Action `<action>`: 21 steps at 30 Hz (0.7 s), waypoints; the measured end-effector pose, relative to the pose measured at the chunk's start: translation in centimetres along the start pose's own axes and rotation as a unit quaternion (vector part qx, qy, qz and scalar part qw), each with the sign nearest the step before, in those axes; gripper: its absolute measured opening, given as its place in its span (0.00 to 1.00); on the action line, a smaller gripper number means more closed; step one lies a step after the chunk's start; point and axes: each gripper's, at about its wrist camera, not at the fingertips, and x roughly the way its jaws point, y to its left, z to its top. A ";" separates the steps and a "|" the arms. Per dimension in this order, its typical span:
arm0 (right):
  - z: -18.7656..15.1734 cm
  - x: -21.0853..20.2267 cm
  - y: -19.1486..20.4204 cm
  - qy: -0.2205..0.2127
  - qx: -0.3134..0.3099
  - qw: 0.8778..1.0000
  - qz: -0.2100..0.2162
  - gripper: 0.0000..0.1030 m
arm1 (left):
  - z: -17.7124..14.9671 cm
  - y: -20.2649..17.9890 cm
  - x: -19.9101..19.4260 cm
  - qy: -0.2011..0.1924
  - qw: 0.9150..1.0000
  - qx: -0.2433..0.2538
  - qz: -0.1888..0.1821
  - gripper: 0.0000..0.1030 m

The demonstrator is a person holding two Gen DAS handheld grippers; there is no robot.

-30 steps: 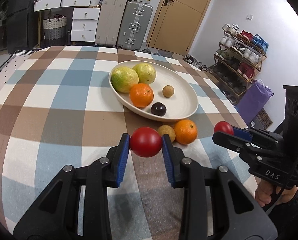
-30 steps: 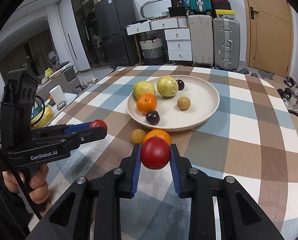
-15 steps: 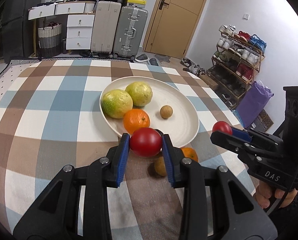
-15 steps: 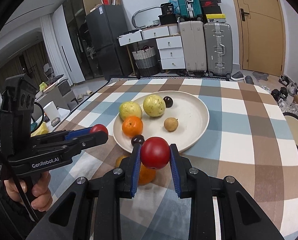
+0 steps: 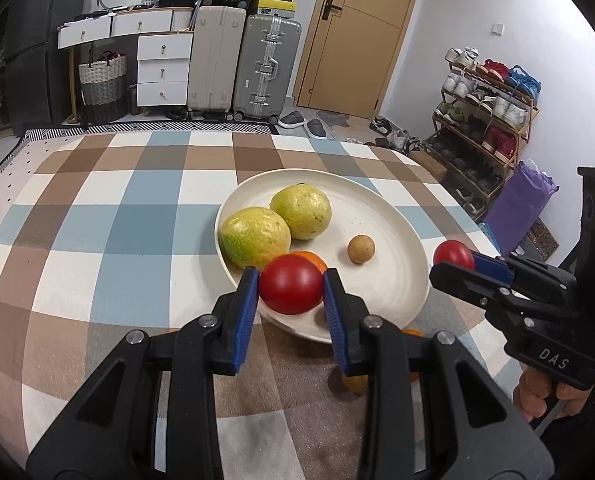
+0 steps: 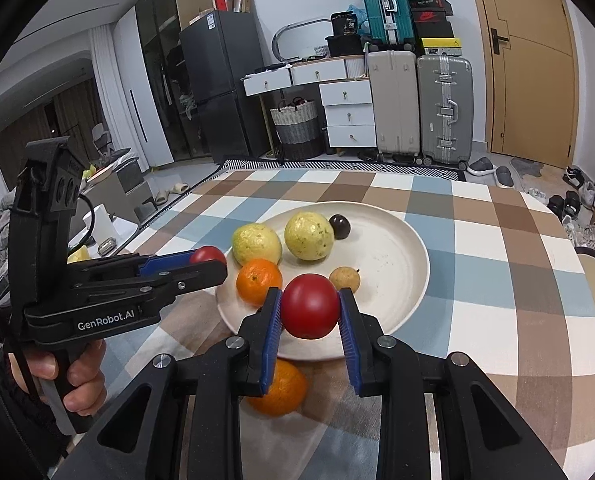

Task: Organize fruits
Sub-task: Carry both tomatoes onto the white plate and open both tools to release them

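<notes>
Both grippers have advanced across the checked tablecloth (image 5: 97,216) toward the plate (image 5: 397,280) over the last second; the plate, earlier mid-frame and clear of the fingers, now sits right behind them in both wrist views. The left gripper (image 5: 291,290) is clamped on a red tomato (image 5: 290,289) at centre frame, over the plate's near rim. The right gripper (image 6: 309,308) pinches a second red tomato (image 6: 310,306), likewise above the near rim. Judgement: the carry is nearly done and release into the plate is the likely next step. Already on the plate: two yellow-green guavas (image 5: 277,224), an orange (image 6: 258,282), a small tan fruit (image 5: 361,249) and a dark round fruit (image 6: 340,226) at the far side. Another orange (image 6: 275,390) lies on the cloth below the right fingers, not yet collected. The near-left of the plate is crowded; open space lies centre and right, so both tomatoes may contend for it.
</notes>
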 end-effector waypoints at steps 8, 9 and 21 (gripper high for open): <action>-0.3 1.7 -0.9 0.024 0.008 1.000 -0.002 0.28 | 0.2 0.3 0.5 0.000 1.000 -0.004 0.010 0.29; -0.3 1.8 -0.9 0.026 0.008 1.000 -0.003 0.28 | 0.2 0.2 0.7 0.001 1.000 -0.002 0.012 0.29; -0.2 2.4 -1.2 0.027 0.018 0.999 -0.015 0.28 | -0.5 -0.1 2.4 0.008 1.000 0.004 0.027 0.29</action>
